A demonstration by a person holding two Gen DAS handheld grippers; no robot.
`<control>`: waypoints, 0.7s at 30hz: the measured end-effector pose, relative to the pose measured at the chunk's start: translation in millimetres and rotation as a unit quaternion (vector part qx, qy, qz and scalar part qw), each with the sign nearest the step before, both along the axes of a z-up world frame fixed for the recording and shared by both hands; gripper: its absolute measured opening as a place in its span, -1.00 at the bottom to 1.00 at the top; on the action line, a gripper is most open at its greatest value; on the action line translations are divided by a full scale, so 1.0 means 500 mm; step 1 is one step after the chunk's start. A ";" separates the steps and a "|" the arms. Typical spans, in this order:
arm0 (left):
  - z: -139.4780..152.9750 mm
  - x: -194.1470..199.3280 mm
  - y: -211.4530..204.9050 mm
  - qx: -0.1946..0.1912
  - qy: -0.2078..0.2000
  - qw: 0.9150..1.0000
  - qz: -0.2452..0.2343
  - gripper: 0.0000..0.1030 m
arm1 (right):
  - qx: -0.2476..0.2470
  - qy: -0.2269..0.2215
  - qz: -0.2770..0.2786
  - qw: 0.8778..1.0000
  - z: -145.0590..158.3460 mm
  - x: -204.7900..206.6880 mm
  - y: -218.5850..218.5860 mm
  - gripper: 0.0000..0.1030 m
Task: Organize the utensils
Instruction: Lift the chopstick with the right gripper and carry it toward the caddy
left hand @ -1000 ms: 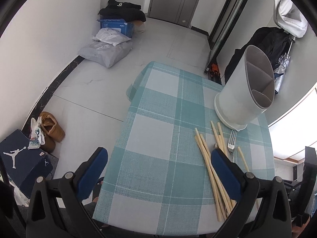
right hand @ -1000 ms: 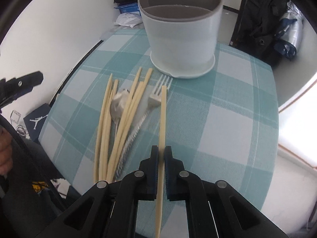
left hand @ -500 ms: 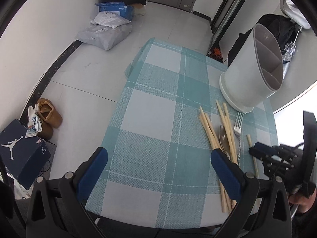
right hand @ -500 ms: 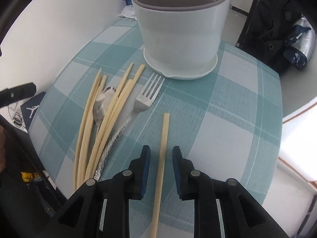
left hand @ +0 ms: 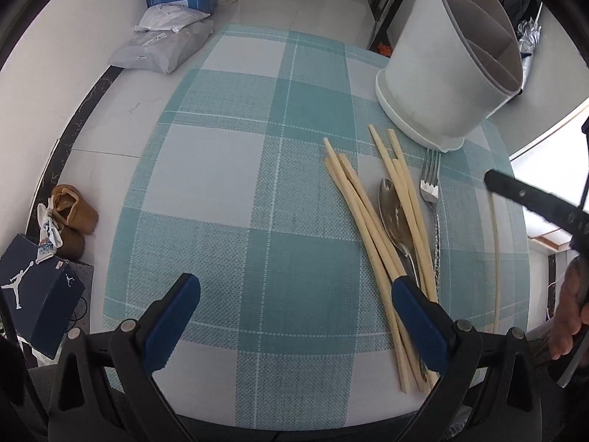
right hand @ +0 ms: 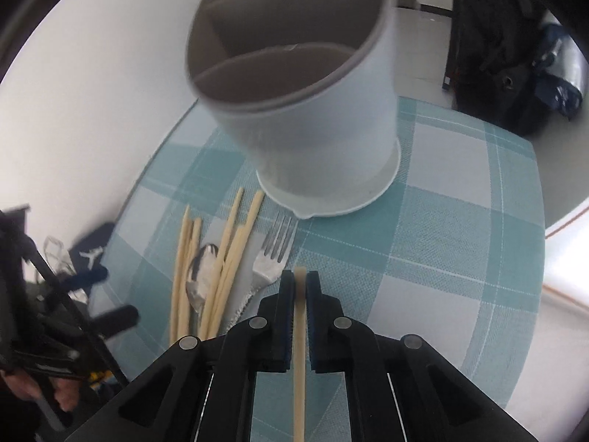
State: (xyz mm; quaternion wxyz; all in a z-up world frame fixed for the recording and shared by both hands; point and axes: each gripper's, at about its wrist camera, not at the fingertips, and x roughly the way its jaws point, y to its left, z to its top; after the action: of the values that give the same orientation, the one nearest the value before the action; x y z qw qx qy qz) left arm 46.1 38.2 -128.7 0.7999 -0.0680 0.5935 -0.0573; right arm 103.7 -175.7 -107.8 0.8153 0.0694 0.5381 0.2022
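Our right gripper pinches one chopstick lengthwise, pointing toward the holder ahead; our left gripper hangs open.

1. Utensil holder stands at the table's far right.
2. Chopsticks, spoon and fork lie bunched just in front of it.
3. Shoebox sits on the floor, left.

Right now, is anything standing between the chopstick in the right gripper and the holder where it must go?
Nothing visible. The right gripper holds the chopstick above the table, and the holder ahead has open, empty-looking compartments.
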 end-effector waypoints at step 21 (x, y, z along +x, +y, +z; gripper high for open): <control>0.004 0.013 0.019 0.045 0.000 0.999 0.029 0.98 | 0.193 -0.054 -0.099 0.975 0.077 -0.065 -0.195 -0.90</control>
State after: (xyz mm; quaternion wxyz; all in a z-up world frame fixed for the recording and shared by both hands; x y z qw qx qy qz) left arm 52.7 47.7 -126.9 0.8034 -0.0496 0.5933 -0.0072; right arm 71.0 -273.0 -69.5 0.8303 0.2673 0.4348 0.2237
